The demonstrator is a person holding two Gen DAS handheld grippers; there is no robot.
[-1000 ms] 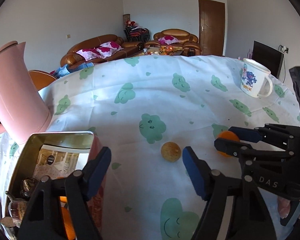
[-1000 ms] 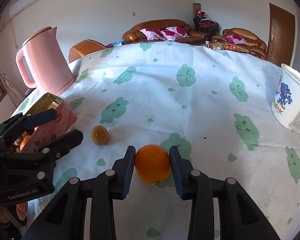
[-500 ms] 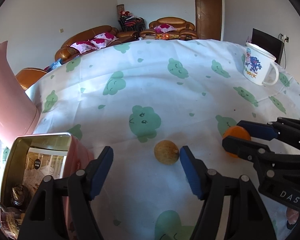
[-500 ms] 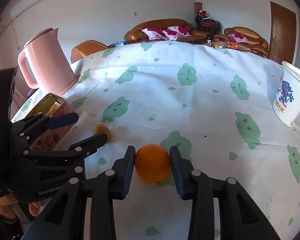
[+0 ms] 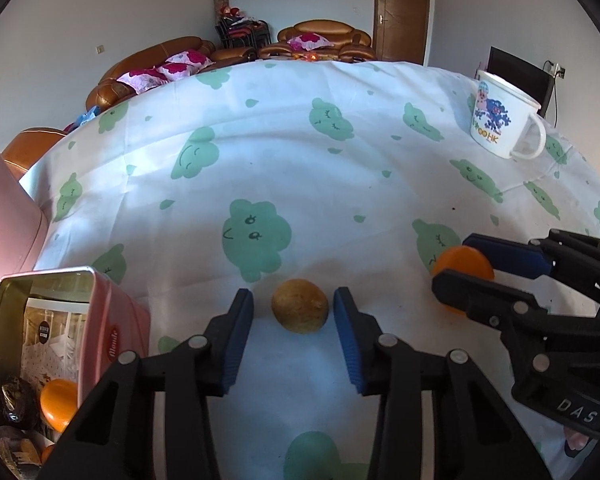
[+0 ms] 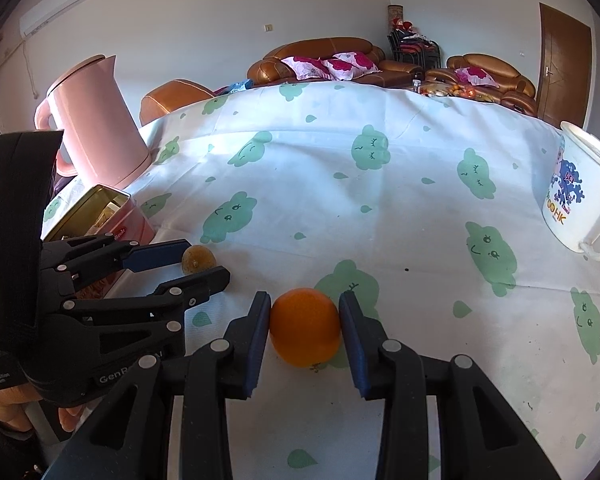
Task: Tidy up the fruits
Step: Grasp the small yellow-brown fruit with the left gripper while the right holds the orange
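Left of the left gripper (image 5: 293,309) stands an open pink tin (image 5: 114,334) holding what looks like an orange. Its jaws are closing around a brown fruit (image 5: 299,310), pads not yet touching. To the right, the right gripper (image 6: 305,322) clamps an orange (image 6: 305,326).

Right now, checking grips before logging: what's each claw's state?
Left claw: closing around the brown fruit, not yet touching.
Right claw: shut on the orange.
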